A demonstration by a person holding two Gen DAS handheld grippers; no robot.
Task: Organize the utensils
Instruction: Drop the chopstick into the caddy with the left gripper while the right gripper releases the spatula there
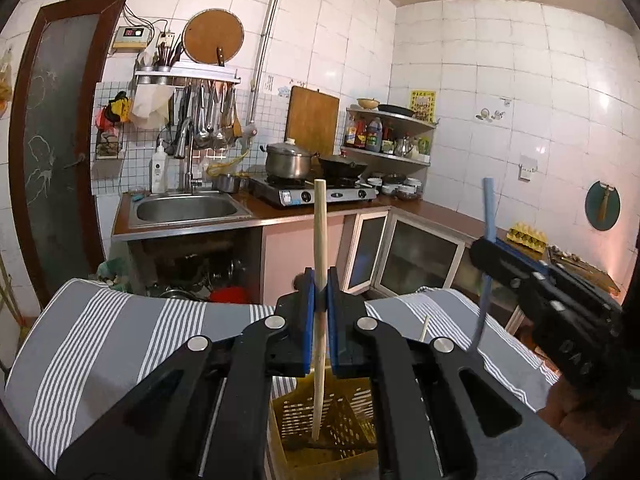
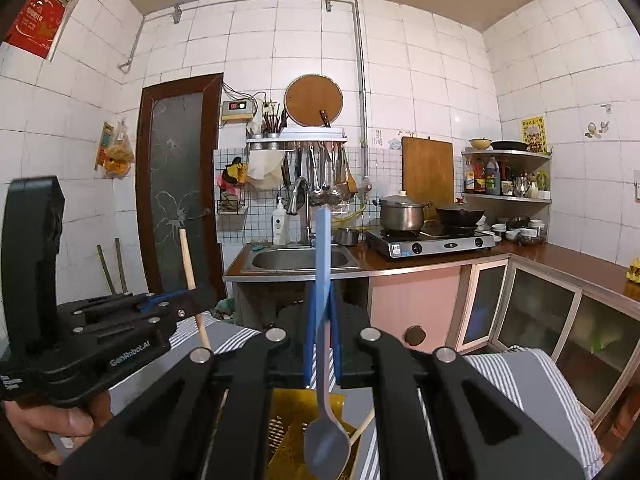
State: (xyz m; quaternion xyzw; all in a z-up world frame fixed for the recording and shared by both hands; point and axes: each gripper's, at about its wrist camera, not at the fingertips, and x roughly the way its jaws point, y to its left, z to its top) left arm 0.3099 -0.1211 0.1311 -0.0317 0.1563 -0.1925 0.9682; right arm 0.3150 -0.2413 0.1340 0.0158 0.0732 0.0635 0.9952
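Note:
My left gripper is shut on a wooden chopstick, held upright, its lower tip inside a yellow slotted utensil basket. My right gripper is shut on a blue-handled spoon, held upright with its steel bowl hanging over the basket. The right gripper also shows in the left wrist view, at the right. The left gripper shows in the right wrist view, at the left. A second chopstick leans out of the basket.
The basket stands on a grey and white striped cloth. Beyond are a counter with a steel sink, a gas stove with pots, glass-door cabinets and a corner shelf of bottles.

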